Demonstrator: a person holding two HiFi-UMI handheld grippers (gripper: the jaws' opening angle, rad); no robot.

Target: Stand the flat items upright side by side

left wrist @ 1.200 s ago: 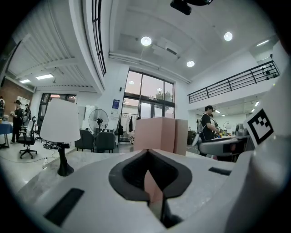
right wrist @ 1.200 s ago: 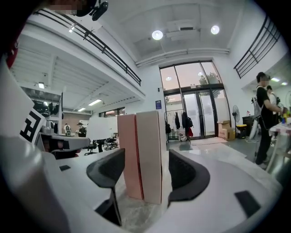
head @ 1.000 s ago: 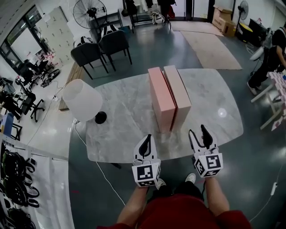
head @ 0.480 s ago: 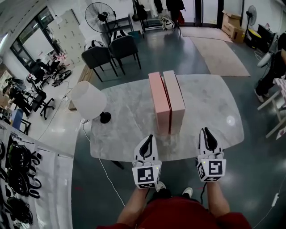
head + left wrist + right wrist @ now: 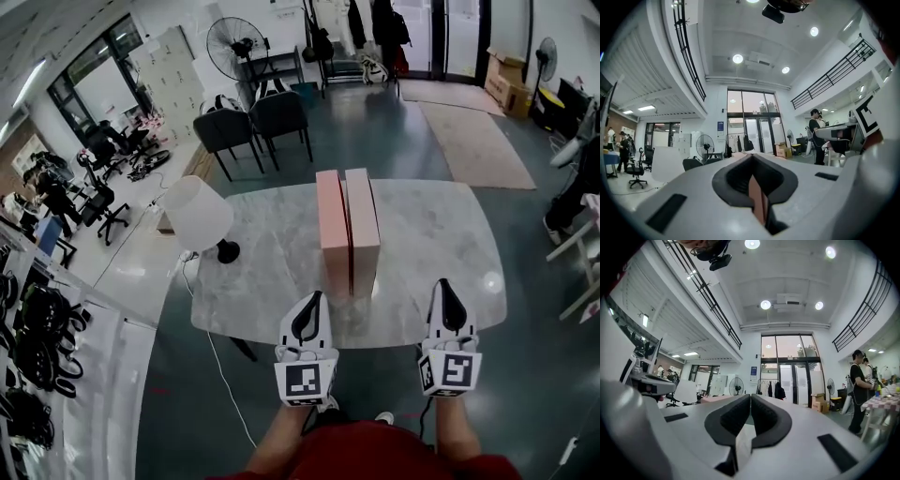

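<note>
Right tool [image 5: 447, 289] has just closed (gripping nothing).

A glossy dark grey floor [image 5: 394, 112] surrounds the pale grey marble table [image 5: 262, 272], with a white-shaded lamp [image 5: 197, 214] at its 9 o'clock edge, two dark upholstered chairs [image 5: 253, 117] and a black pedestal fan [image 5: 234, 45] at 11 o'clock, and a beige rug [image 5: 473, 141] at 1 o'clock.

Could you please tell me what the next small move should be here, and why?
Probably just draw both grippers clear: the two pink boxes already stand upright side by side on the table, and the left gripper and the right gripper, whose jaws have just been closing, are shut and empty.
</note>
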